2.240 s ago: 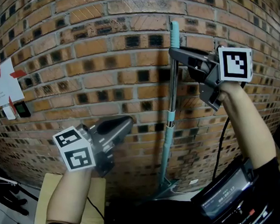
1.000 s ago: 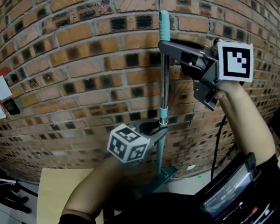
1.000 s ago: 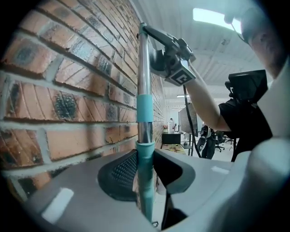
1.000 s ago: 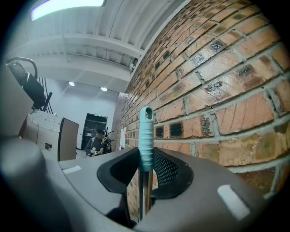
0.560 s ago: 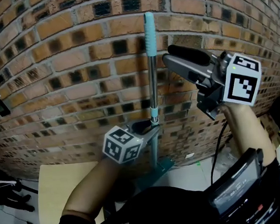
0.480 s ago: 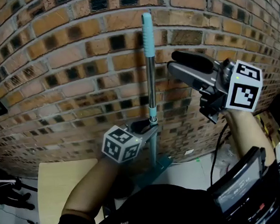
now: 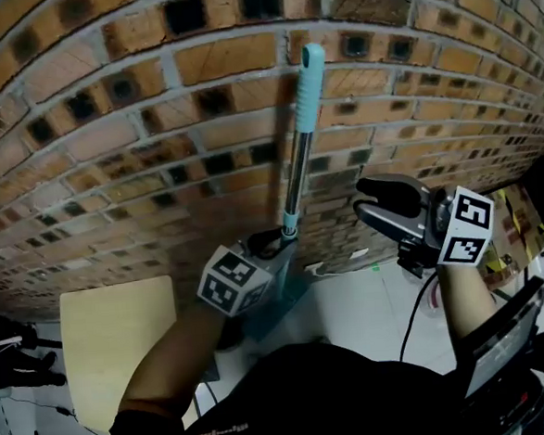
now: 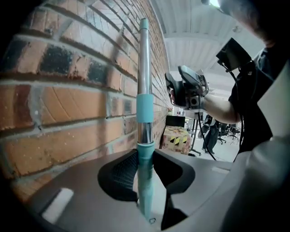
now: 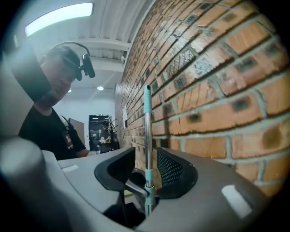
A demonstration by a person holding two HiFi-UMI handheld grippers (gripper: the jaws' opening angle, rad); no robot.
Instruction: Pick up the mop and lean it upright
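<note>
1. Mop (image 7: 293, 175) stands near upright in front of the brick wall (image 7: 136, 128). Its shaft tilts slightly, with the top toward the right in the head view.
2. The teal top grip (image 7: 310, 86) is close against the bricks. Actual contact with the wall cannot be confirmed.
3. Left gripper (image 7: 276, 245) is clamped on the mop low on the shaft, just under the teal collar (image 7: 290, 224).
4. In the left gripper view both ribbed pads (image 8: 123, 174) press the teal lower section of the shaft, which runs straight up out of the grip.
5. The mop's lower end is mostly hidden behind the left gripper's marker cube (image 7: 234, 281). Only a blurred teal shape shows there.
6. Right gripper (image 7: 371, 202) is well apart from the mop, off to the right and lower than the top grip.
7. Its jaws stand apart and are closing, with nothing pressed between them. In the right gripper view the shaft only lines up beyond the gap.
8. A pale board (image 7: 118, 339) lies on the floor (image 7: 371, 298) to the left, below the wall.
9. A cardboard box (image 8: 175, 137) with black-and-yellow tape sits farther along the wall.
</note>
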